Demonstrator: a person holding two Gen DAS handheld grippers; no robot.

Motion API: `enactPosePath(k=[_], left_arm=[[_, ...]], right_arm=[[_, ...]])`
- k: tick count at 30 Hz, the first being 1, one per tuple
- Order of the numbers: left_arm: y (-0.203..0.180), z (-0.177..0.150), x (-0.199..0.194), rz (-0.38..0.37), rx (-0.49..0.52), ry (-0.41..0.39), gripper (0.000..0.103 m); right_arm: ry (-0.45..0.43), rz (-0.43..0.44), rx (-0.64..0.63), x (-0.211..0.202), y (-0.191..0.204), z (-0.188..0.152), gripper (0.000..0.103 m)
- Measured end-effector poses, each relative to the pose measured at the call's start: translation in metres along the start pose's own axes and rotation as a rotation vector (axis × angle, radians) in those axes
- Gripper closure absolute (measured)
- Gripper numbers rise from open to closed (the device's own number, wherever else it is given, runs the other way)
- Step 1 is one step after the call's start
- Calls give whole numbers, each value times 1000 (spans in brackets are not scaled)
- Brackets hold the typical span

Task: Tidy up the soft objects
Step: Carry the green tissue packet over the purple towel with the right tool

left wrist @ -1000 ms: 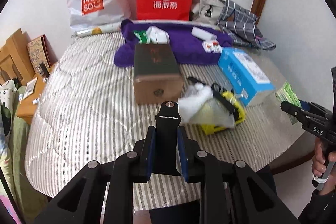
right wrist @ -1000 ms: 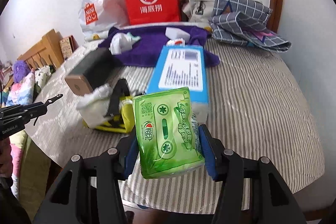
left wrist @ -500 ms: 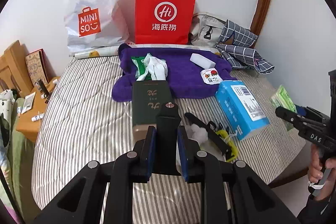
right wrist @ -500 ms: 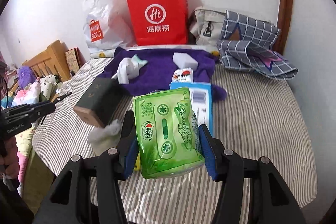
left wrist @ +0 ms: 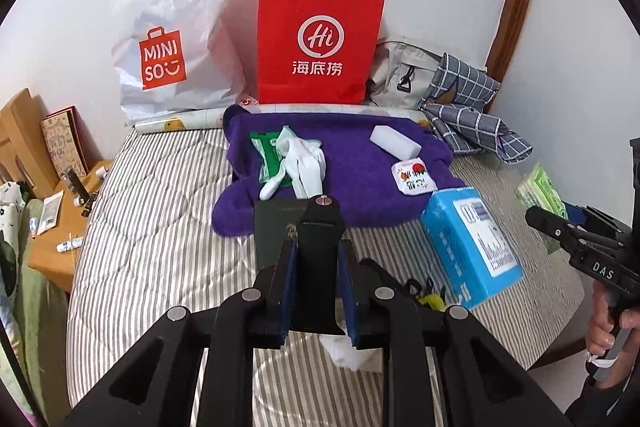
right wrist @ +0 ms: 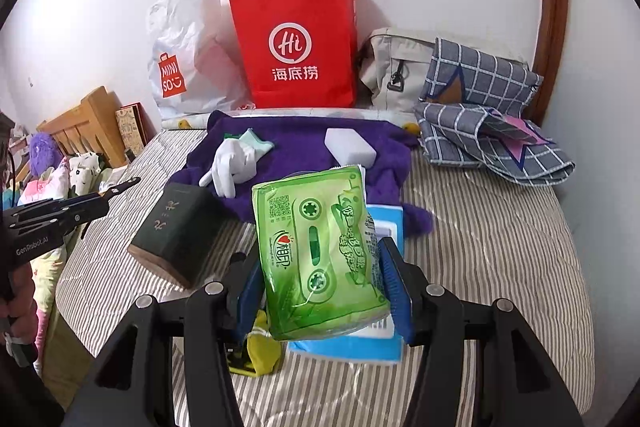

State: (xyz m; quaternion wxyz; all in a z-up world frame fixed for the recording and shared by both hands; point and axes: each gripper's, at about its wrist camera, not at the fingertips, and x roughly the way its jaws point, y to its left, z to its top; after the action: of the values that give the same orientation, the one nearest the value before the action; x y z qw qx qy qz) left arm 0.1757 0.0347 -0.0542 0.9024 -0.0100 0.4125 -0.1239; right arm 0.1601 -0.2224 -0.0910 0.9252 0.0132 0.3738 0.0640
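My right gripper [right wrist: 324, 287] is shut on a green tissue pack [right wrist: 320, 251] and holds it up over the striped bed [right wrist: 500, 247]. My left gripper [left wrist: 318, 267] is shut on a narrow black piece [left wrist: 320, 227] with a silver screw at its tip. On the bed lies a purple towel [left wrist: 360, 167] with white gloves [left wrist: 304, 163], a green packet [left wrist: 266, 151], a white sponge [left wrist: 394, 141] and a small printed sachet [left wrist: 414, 179] on it. At the right edge of the left wrist view are the right gripper [left wrist: 560, 223] and its green pack [left wrist: 538, 187].
A dark green box [right wrist: 180, 231] and a blue tissue box [left wrist: 470, 247] lie in front of the towel, and a yellow item [right wrist: 260, 351] sits under the right gripper. Red paper bag [left wrist: 320, 39], white plastic bag [left wrist: 176, 39], grey bag [right wrist: 396, 67] and checked cloth [right wrist: 488, 115] line the wall. A wooden shelf [left wrist: 60, 227] stands to the left.
Both grippers have risen and drawn back from the bed, each keeping its load. The boxes and the yellow item now sit lower and smaller in both views, and more of the wall shows.
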Motion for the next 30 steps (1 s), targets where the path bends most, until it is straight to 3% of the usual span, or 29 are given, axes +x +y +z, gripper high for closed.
enactPosePath(k=[10,30], left_arm=[[4,21,13,-18,-7,6,83],[22,63,60,13,-19,23,83]], right_arm=[[0,10,-16,17,6,19,50],[47,43,-34,76,0,60,50]])
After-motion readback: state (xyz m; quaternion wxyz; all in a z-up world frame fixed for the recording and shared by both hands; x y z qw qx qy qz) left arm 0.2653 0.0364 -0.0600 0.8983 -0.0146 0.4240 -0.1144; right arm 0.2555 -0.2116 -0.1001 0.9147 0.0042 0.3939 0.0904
